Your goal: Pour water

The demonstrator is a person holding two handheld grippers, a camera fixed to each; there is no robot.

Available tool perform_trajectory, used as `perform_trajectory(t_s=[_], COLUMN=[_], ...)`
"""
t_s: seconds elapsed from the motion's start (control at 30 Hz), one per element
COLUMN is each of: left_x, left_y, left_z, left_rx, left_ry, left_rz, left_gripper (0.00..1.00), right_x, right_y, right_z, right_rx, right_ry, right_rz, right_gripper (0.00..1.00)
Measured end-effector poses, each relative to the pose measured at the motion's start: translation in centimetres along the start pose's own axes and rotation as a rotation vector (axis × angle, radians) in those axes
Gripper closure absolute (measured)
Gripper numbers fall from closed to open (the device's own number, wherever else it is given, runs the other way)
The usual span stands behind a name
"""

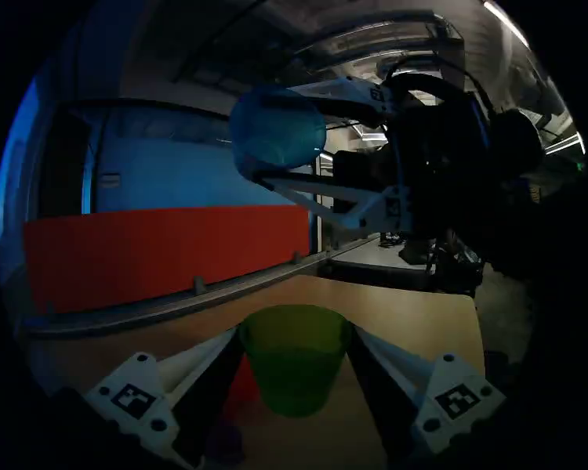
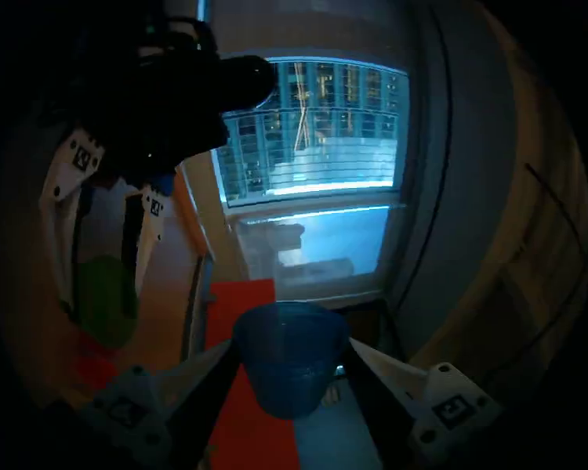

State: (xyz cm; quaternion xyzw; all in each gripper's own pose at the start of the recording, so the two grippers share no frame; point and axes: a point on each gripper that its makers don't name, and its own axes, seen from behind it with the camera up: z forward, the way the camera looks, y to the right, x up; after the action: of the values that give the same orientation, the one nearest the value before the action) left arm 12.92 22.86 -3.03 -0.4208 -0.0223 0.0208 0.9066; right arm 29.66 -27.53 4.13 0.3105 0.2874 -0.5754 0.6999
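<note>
Seemingly mid-pour: L tool (image 1: 295,333) was clamped on the translucent green plastic cup (image 1: 295,376), upright at 6 o'clock over the wooden bench (image 1: 419,313), prob. as receiver. At 12 o'clock, R tool (image 1: 282,137) gripped the translucent blue plastic cup (image 1: 277,125) tipped sideways, long axis approx. level, round face toward the green cup; mouth or base, couldn't tell.
</note>
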Motion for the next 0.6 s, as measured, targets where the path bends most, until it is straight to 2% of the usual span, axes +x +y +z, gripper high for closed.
perform_trajectory(t_s=[0.27,0.6], left_x=[0.2,0.3], left_y=[0.0,0.1], left_z=[-0.2,-0.1], left_rx=[0.003,0.002], left_ry=[0.0,-0.002], left_rz=[0.007,0.017], left_gripper=[0.12,0.12], right_x=[-0.6,0.4], right_y=[-0.3,-1.3], right_z=[-0.9,-1.9], right_rx=[0.003,0.036], right_ry=[-0.012,-0.013], right_rz=[0.288,0.672], right_gripper=[0.11,0.11])
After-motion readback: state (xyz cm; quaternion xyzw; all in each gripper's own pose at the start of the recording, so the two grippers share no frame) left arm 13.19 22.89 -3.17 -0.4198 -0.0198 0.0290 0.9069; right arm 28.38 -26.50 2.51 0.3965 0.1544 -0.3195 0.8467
